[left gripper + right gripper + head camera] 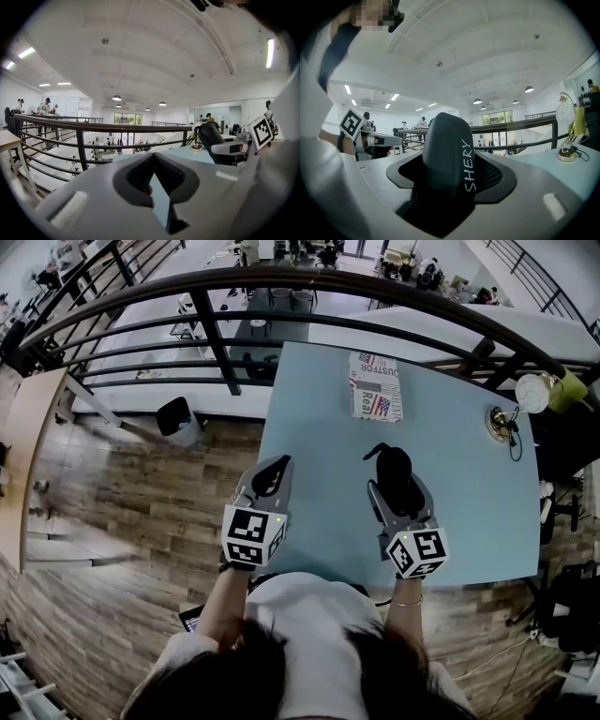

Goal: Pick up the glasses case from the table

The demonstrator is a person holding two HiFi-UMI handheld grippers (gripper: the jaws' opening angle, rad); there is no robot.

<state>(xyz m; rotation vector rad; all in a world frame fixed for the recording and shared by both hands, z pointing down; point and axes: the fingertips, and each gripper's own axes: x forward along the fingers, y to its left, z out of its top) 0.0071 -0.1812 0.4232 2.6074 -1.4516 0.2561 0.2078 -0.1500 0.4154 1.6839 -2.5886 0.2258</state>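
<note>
The glasses case (392,465) is a dark, rounded case with "SHERY" printed in white on its side (447,154). My right gripper (398,488) is shut on it and holds it tilted upward over the near part of the light blue table (478,512). In the right gripper view the case fills the gap between the jaws (450,145). My left gripper (281,465) hovers at the table's left edge, shut with nothing in it (153,155). From the left gripper view the case (210,137) and the right gripper (234,148) show at the right.
A folded newspaper (375,387) lies at the far middle of the table. A small desk lamp (499,423) stands at the far right. A dark metal railing (281,282) curves behind the table. A black bin (178,420) stands on the wooden floor at the left.
</note>
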